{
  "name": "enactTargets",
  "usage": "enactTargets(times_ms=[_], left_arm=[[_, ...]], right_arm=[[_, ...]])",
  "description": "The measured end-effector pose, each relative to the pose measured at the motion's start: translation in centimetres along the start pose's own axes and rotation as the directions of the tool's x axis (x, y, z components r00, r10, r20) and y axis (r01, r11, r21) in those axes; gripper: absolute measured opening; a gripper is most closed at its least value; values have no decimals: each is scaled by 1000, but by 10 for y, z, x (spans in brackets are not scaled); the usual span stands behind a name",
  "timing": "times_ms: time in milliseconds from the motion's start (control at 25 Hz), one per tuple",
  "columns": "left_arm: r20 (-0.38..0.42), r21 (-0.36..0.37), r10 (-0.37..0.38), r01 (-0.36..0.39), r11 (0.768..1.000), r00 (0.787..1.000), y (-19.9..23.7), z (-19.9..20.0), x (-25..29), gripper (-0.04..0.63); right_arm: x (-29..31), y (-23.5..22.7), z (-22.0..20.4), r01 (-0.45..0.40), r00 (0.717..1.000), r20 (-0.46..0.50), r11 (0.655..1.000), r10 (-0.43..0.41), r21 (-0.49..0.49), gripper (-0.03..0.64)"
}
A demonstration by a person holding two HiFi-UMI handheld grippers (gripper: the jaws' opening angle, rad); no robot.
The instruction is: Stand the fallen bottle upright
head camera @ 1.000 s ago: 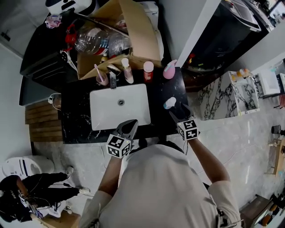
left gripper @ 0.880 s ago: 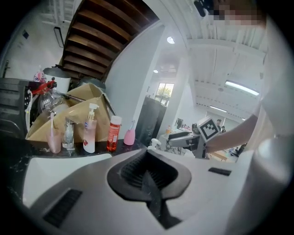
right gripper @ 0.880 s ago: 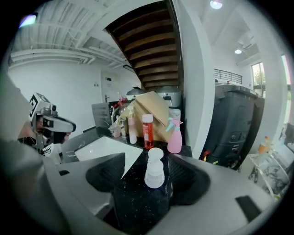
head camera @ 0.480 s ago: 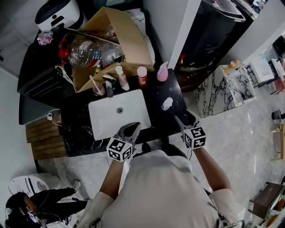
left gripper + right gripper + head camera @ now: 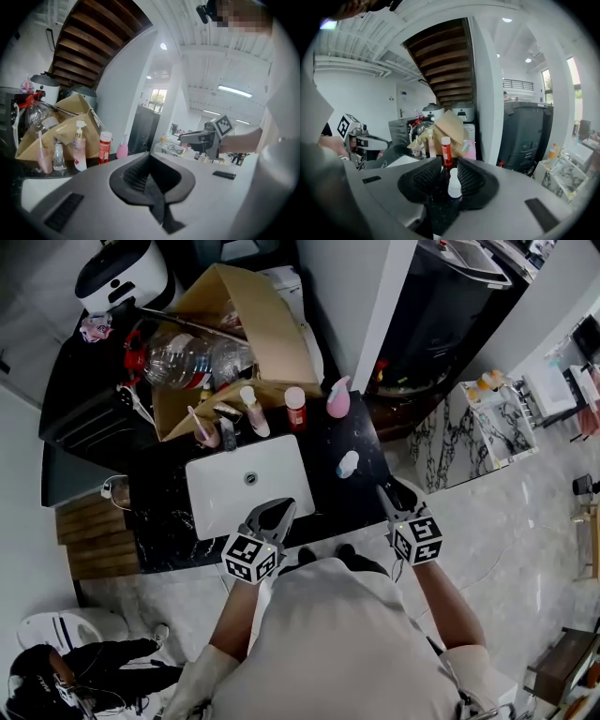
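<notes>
A washroom corner in an open indoor hall: a white sink (image 5: 281, 474) set in a black marble table (image 5: 349, 501), a tap (image 5: 228, 433), a pump bottle (image 5: 251, 412) and pink bottle (image 5: 337, 399) behind, wooden stairs (image 5: 440, 56) overhead.

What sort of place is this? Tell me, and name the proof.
Likely a bathroom washstand: a white sink set in a black counter, with a pump bottle and a pink spray bottle behind it.
</notes>
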State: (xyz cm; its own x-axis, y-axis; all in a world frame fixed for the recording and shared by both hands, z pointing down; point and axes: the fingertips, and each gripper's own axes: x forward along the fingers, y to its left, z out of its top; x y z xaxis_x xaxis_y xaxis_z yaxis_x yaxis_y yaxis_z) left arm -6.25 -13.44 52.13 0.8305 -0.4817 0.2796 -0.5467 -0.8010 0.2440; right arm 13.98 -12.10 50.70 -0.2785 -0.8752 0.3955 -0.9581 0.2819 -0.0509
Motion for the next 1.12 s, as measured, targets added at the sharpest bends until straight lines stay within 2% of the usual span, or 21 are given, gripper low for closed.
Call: enactTargets(times_ms=[160, 360, 520, 840, 1120], left_arm=[[9, 7, 21, -21, 1000, 1000, -6, 9, 3, 6], [31, 25, 45, -46, 999, 998, -20, 25, 5, 7], [52, 27, 66, -68, 997, 996, -29, 32, 5, 8], [71, 14, 102, -103, 995, 992, -37, 39, 4, 8], [78, 0, 109, -109, 994, 991, -44, 38, 8, 8]], right_arm=[[-7, -4, 13, -35, 999, 27, 999, 35, 1, 95], [-21, -6, 22, -133, 990, 46, 991, 133, 3, 59], [-30, -11, 26, -171, 983, 70, 985, 170, -2, 46], [-39, -28, 40, -178, 976, 120, 983, 181, -35, 31], [-38, -31, 40, -197, 972, 125, 980, 199, -29, 31]])
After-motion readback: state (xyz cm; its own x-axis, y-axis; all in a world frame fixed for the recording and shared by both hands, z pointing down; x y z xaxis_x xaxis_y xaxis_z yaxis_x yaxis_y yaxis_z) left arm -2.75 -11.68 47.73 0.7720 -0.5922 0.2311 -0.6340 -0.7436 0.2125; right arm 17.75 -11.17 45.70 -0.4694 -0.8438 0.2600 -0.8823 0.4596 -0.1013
